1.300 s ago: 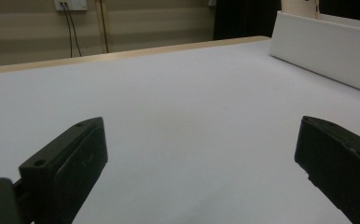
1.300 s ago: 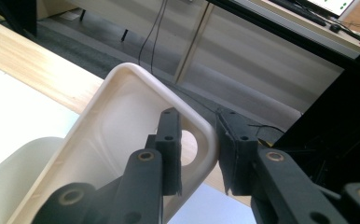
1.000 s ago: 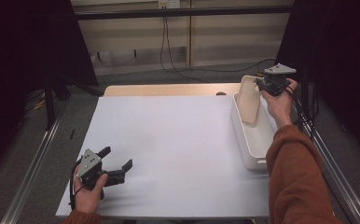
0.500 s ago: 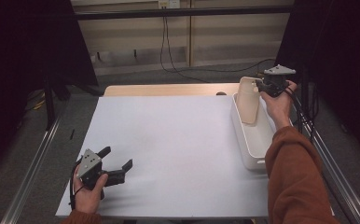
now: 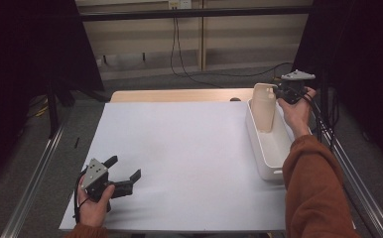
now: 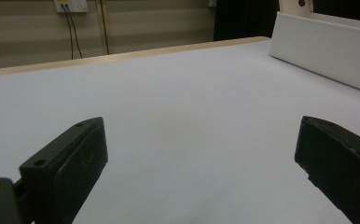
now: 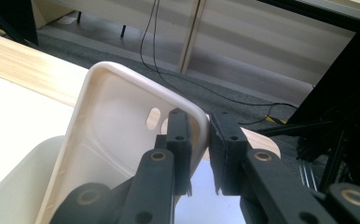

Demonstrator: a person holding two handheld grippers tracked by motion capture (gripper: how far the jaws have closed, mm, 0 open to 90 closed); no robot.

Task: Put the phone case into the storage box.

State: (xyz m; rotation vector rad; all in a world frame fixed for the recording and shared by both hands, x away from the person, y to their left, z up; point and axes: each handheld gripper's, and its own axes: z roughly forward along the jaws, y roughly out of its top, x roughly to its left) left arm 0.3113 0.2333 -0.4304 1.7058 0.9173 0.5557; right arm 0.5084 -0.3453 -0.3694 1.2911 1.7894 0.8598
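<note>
Cream cutting board [image 5: 264,106] upright in white bin [image 5: 269,148], right hand-held gripper [image 7: 199,140] pinching rim; left hand-held gripper [image 6: 197,158] spread apart.

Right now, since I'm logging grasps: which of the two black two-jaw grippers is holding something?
The right gripper, at the far right: its jaws pinch the rim of the cream plastic tray standing in the white rectangular bin. The left gripper is open over the white tabletop.

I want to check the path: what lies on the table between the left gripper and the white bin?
Nothing: in the high view, only bare white table surface stretches from the left gripper to the white bin. The left gripper view shows the same.
</note>
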